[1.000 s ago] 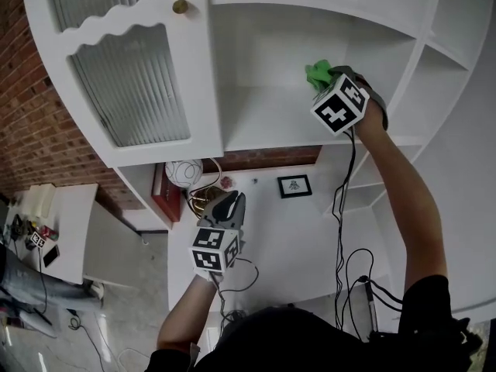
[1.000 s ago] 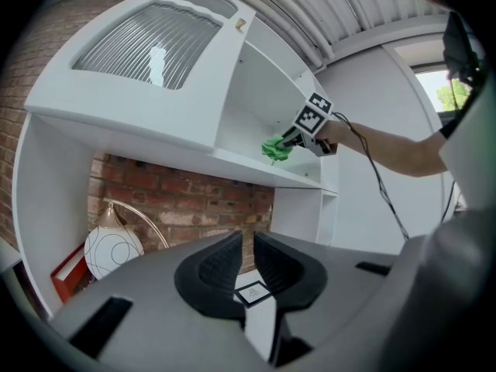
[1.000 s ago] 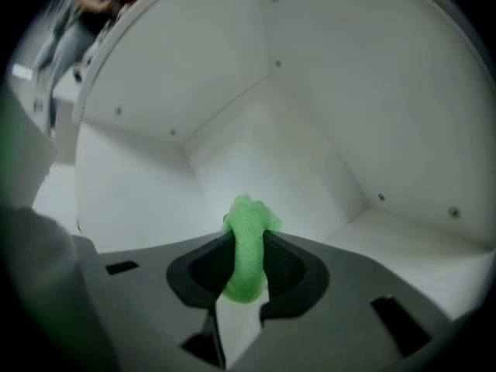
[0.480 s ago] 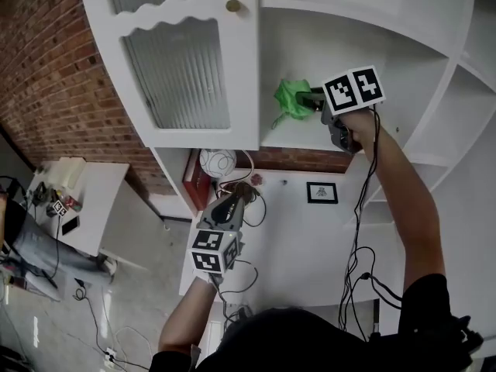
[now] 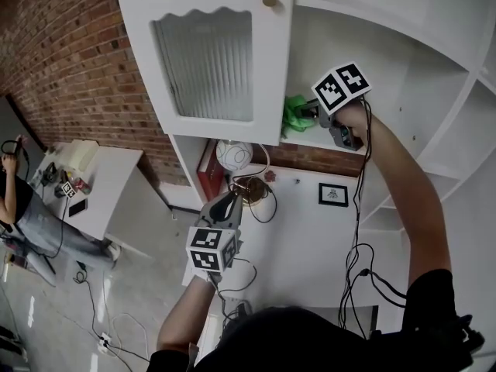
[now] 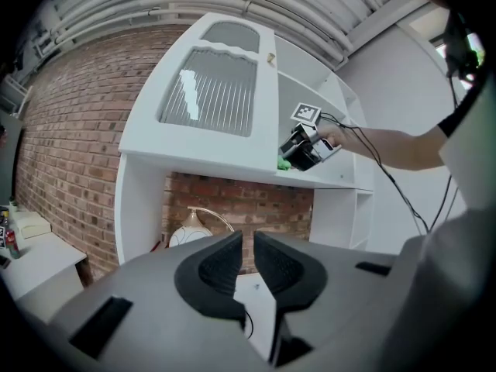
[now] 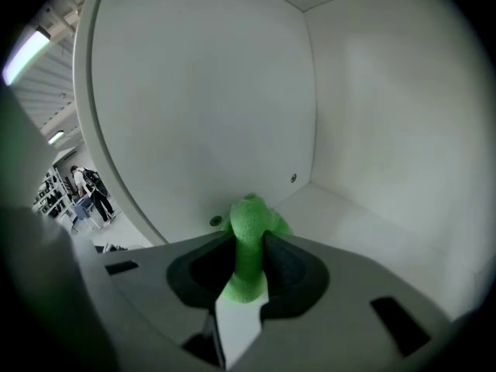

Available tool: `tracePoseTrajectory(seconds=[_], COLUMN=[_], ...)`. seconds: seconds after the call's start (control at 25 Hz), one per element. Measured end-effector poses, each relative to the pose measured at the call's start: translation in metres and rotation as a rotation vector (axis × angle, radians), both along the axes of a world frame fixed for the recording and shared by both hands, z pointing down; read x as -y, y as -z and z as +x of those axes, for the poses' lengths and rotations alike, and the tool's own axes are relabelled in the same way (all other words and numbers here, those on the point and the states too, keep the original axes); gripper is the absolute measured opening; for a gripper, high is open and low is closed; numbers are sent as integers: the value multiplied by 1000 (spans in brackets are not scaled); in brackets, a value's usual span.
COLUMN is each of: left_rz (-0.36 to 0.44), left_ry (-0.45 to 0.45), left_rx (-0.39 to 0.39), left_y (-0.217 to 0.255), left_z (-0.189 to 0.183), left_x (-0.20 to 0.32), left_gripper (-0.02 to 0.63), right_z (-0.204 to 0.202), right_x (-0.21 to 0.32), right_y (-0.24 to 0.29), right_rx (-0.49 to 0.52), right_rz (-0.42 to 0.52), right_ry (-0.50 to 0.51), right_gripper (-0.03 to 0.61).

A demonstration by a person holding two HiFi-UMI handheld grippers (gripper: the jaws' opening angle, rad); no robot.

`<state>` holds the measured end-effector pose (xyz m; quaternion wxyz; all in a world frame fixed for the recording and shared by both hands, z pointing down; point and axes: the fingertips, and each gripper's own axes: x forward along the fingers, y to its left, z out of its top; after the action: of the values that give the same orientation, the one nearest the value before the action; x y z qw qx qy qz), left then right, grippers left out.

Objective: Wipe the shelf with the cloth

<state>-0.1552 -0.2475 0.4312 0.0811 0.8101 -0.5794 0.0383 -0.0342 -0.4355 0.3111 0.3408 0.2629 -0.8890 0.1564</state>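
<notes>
The green cloth (image 5: 294,115) is bunched on the white shelf (image 5: 349,145), close to the glazed cabinet door (image 5: 205,53). My right gripper (image 5: 310,115) reaches into the shelf bay and is shut on the cloth. In the right gripper view the cloth (image 7: 248,242) is pinched between the jaws, its tip pointing at the bay's back corner over the shelf floor (image 7: 372,227). My left gripper (image 5: 223,208) hangs low in front of the cabinet, shut with nothing in it. The left gripper view shows its jaws (image 6: 248,262) nearly touching and the cloth (image 6: 284,163) far above.
Below the shelf is a brick-backed niche with a white globe lamp (image 5: 232,155), a red book (image 5: 208,169) and a small framed picture (image 5: 333,194). The door knob (image 5: 270,1) sticks out above. A white table (image 5: 85,177) and a person (image 5: 19,200) are far left.
My right gripper has carried the cloth leftwards along the shelf, from mid-bay to beside the door edge. The left gripper has stayed low and shut.
</notes>
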Motion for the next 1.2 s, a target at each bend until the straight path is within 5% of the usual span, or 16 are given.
tracePoseTrajectory(seconds=[0.56,1.2], left_rz=[-1,2], left_ry=[-68,-218], left_rx=[-8,-16], left_y=[-2,-3], left_z=[25,79], left_x=[11,30], left_gripper=[46,46], right_z=[24,123], right_x=[-1,-3], right_y=[-5,-7], right_rx=[-74,-125], right_rz=[45,53], right_ry=[-28,-192], right_gripper=[89,89])
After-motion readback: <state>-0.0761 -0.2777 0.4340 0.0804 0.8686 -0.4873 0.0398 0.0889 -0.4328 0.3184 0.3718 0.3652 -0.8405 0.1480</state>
